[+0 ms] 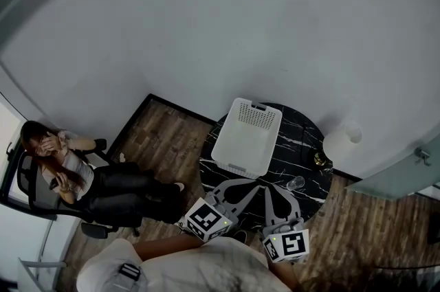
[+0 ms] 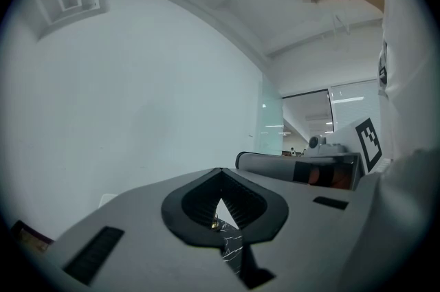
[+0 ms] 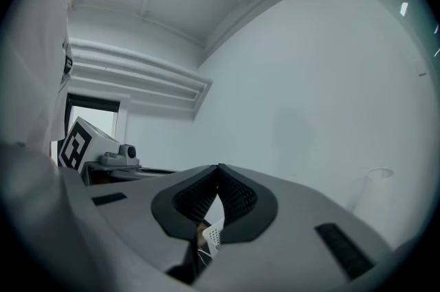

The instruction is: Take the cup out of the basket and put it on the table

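Observation:
In the head view a white plastic basket (image 1: pixel 246 136) stands on the far left part of a round black marble table (image 1: pixel 302 146). A clear glass cup (image 1: pixel 295 183) stands upright on the table, right of the basket and outside it. My left gripper (image 1: pixel 255 186) and right gripper (image 1: pixel 269 189) are held side by side over the table's near edge, tips close together and near the cup. Both are shut with nothing between the jaws. A sliver of the basket (image 3: pixel 214 234) shows through the right gripper (image 3: pixel 219 170). Marble (image 2: pixel 232 251) shows below the left gripper (image 2: pixel 220 174).
A white rounded lamp or vase (image 1: pixel 342 141) and a small brass object (image 1: pixel 320 159) stand at the table's right side. A person sits in an office chair (image 1: pixel 65 177) at the left on the wooden floor. A glass door (image 1: pixel 402 177) stands at the right.

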Demonstrator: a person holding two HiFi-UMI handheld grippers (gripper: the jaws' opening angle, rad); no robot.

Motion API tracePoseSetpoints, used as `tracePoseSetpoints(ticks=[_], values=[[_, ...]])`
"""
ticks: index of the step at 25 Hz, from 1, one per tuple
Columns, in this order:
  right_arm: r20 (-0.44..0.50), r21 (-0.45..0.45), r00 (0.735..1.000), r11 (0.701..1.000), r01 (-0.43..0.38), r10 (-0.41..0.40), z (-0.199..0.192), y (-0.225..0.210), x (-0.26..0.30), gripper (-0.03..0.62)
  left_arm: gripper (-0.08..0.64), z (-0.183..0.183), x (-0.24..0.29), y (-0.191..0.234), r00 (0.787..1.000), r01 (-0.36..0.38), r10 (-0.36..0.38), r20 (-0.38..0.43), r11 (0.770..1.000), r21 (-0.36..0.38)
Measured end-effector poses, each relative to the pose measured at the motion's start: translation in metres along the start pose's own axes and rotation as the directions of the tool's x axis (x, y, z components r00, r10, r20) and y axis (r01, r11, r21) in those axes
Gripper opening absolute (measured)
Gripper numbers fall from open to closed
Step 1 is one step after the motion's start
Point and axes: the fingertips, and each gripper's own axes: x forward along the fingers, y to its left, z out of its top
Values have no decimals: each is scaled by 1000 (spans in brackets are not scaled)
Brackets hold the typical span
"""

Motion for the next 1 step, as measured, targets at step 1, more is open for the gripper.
tracePoseSetpoints(ticks=[1], values=[[-2,-1,1000,1000,0,0,0,1,0,8,5,0,-1,0,1000,0,0,2,1000,-3]])
